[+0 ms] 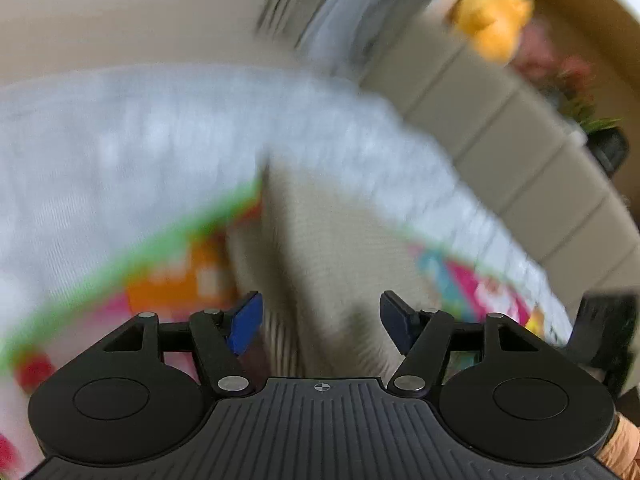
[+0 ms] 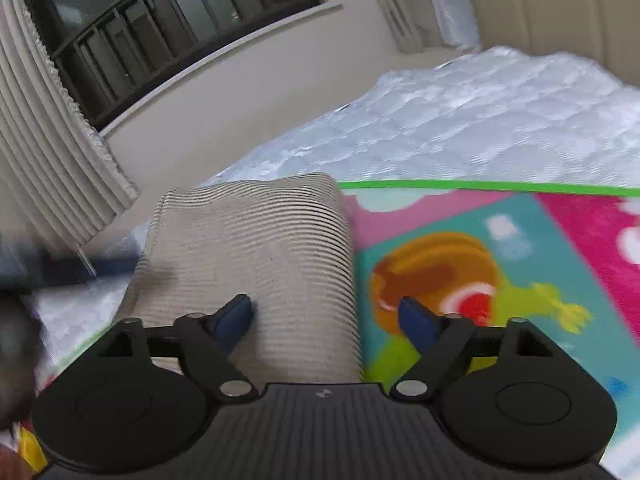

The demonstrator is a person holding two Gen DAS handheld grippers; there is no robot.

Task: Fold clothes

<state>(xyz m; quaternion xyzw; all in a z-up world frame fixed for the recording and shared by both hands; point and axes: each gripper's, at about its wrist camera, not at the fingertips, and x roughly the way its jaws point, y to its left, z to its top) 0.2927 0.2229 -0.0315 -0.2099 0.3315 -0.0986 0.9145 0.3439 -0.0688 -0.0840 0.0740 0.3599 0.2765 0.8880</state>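
A bright cartoon play mat [image 2: 500, 264] edged in green lies on a white quilted mattress [image 2: 480, 120]. Pleated curtains [image 2: 44, 152] flank a dark barred window [image 2: 168, 20]; a blurred yellow toy [image 1: 496, 12] sits above a padded headboard [image 1: 500, 148].

Left wrist view motion-blurred; striped garment [image 2: 256, 264] near end hidden behind gripper body.
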